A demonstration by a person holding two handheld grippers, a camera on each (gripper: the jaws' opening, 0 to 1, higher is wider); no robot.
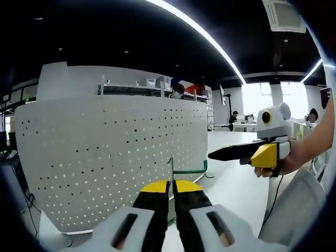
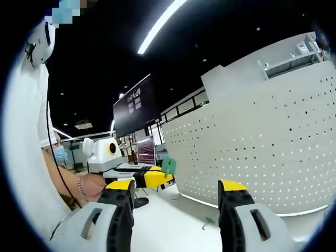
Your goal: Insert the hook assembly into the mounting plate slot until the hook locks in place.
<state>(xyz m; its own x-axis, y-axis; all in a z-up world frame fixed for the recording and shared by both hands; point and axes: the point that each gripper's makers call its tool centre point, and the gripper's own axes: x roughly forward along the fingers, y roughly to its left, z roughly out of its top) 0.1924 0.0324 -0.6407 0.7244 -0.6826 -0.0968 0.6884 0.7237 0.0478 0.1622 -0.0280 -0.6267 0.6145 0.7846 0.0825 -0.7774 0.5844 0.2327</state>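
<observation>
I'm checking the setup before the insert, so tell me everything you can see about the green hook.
The hook is a thin green piece, plastic or coated metal by its look, with a long straight run and a short bent end. The left gripper is shut on a thin upright part of it, and it juts out from the jaw tips just in front of the white pegboard. Whether it touches the board cannot be told. In the right gripper view it shows as a small green flat tab at the left gripper's tips.

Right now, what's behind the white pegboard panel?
Above the pegboard top edge, a shelf with small items and a ceiling light strip show. Everything directly behind the panel is covered. The left tool holds a green hook before it.
</observation>
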